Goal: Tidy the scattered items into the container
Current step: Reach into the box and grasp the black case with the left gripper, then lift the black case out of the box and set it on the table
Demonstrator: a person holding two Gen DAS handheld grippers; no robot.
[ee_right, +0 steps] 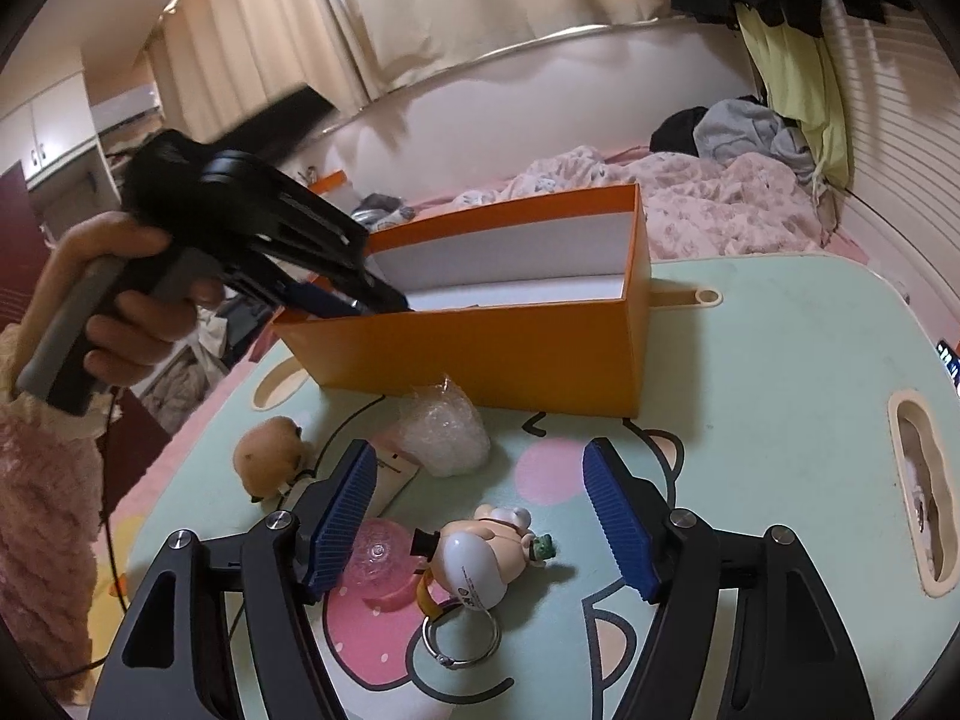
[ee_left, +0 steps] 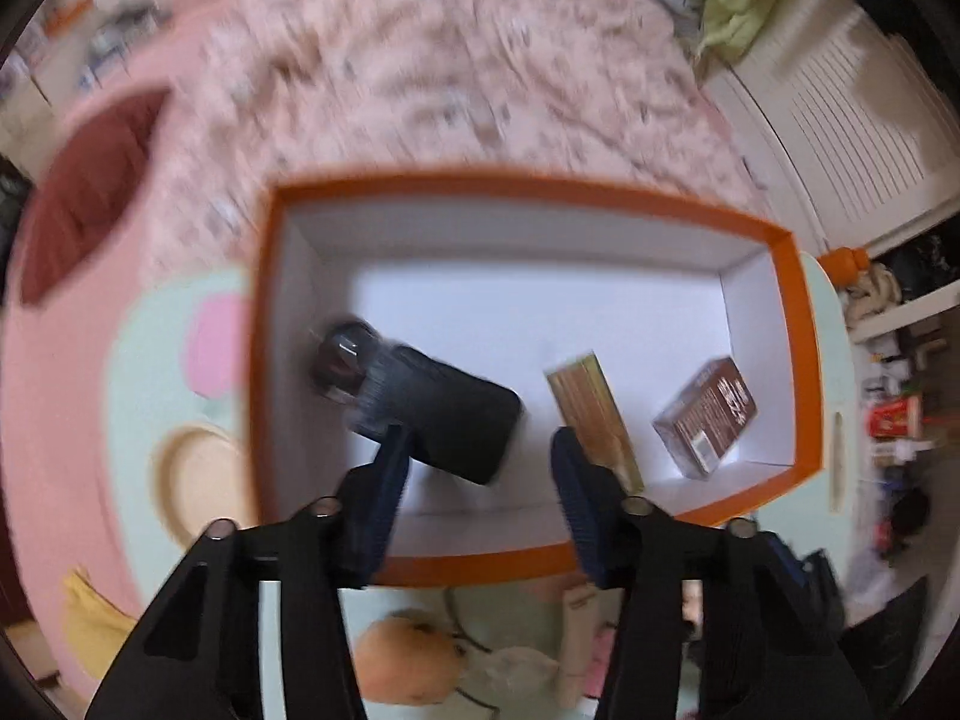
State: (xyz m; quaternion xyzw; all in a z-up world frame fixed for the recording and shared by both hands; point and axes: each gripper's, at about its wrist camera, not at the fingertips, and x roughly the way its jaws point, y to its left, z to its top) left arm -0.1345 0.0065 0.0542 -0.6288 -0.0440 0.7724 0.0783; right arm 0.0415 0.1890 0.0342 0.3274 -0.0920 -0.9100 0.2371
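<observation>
Left wrist: glossy orange box (ee_left: 804, 324), white matte lining, rectangular.

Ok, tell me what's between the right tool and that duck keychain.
Nothing visible. The duck keychain lies on the table in the gap ahead of the right tool, whose jaws stand open; the pink disc sits beside it.

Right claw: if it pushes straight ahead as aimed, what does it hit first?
Most likely the pig keychain figure, lying between the open right claw's fingers on the table; depth is uncertain.
</observation>
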